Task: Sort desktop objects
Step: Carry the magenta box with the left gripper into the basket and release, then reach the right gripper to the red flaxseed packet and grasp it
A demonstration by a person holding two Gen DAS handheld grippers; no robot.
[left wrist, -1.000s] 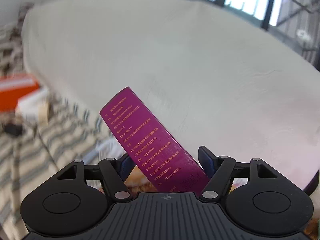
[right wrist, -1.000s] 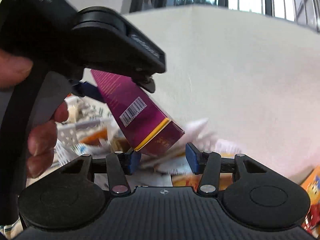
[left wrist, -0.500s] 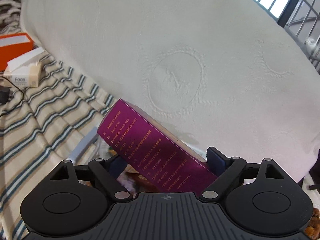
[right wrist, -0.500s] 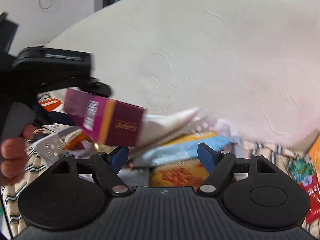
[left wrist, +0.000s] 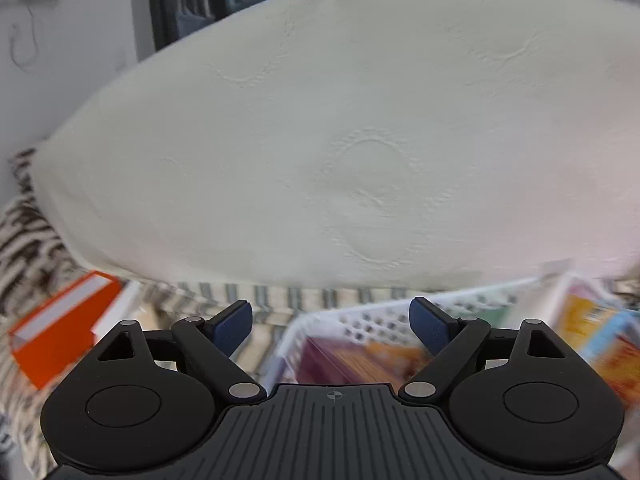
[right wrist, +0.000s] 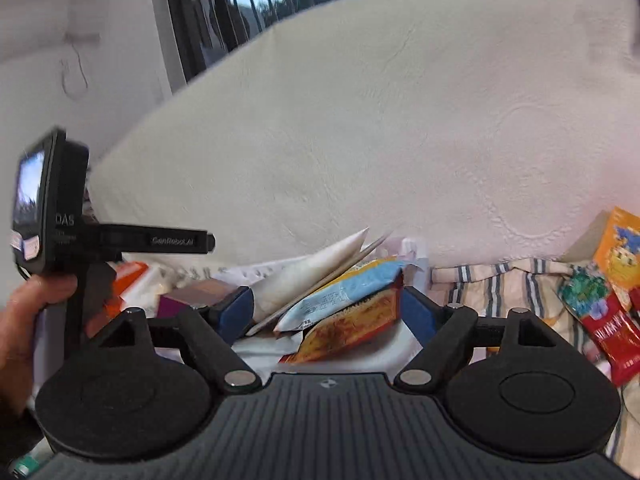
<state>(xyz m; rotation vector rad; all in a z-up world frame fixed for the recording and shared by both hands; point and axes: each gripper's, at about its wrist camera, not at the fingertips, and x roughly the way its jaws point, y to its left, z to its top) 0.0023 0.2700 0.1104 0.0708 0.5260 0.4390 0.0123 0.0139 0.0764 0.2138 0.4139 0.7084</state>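
The purple box (left wrist: 320,356) lies in the white perforated basket (left wrist: 372,320), below and beyond my left gripper (left wrist: 331,328). That gripper's jaws are opening and nothing is between its blue pads (left wrist: 232,326). In the right wrist view the purple box (right wrist: 188,298) rests at the basket's left side beside a heap of snack packets (right wrist: 344,300). My right gripper (right wrist: 326,314) hovers over that heap, its jaws opening and touching nothing. A hand (right wrist: 24,320) holds the left gripper (right wrist: 200,242) up at the left.
A large cream quilted cushion (left wrist: 360,160) fills the background. An orange box (left wrist: 60,328) lies left of the basket on a striped cloth (right wrist: 500,280). Loose red and orange snack packets (right wrist: 608,312) lie on the cloth at the right. A barred window is behind.
The left gripper let go of the purple box, which dropped into the basket. Both grippers' jaws widened and both rolled level. The right gripper drew away to the right.
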